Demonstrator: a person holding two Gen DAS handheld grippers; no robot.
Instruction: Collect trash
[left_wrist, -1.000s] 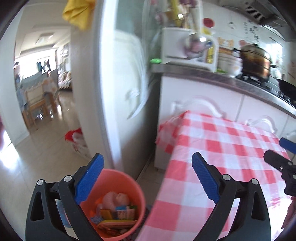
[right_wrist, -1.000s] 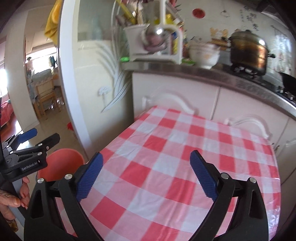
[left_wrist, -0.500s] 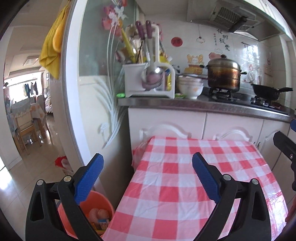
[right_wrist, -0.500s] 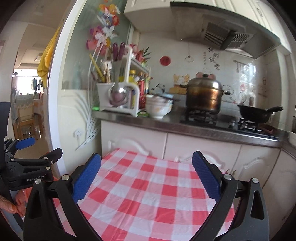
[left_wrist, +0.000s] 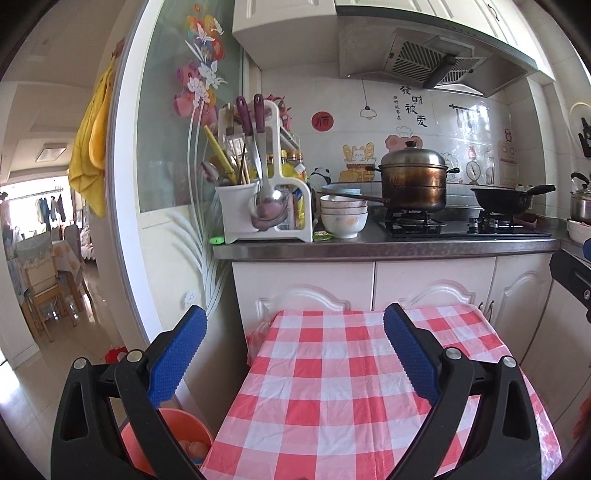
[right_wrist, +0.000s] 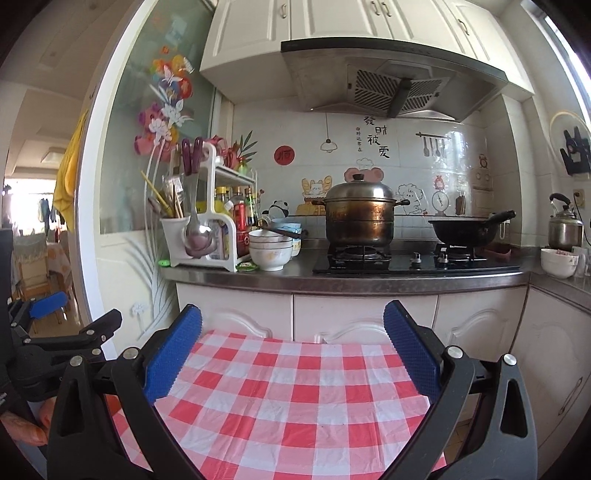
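Observation:
An orange trash bucket stands on the floor at the table's left side, low in the left wrist view, with wrappers and trash inside, partly hidden by my left fingers. My left gripper is open and empty, above the left edge of the red-and-white checked table. My right gripper is open and empty over the same table. The left gripper also shows at the left edge of the right wrist view.
A kitchen counter runs behind the table, with a utensil rack, stacked bowls, a steamer pot and a wok on the stove. A glass partition stands left; a doorway beyond it.
Both grippers tilted upward and pulled back: the views rose from the bucket and table to the counter and wall. The bucket slid to the bottom edge. Both stayed open.

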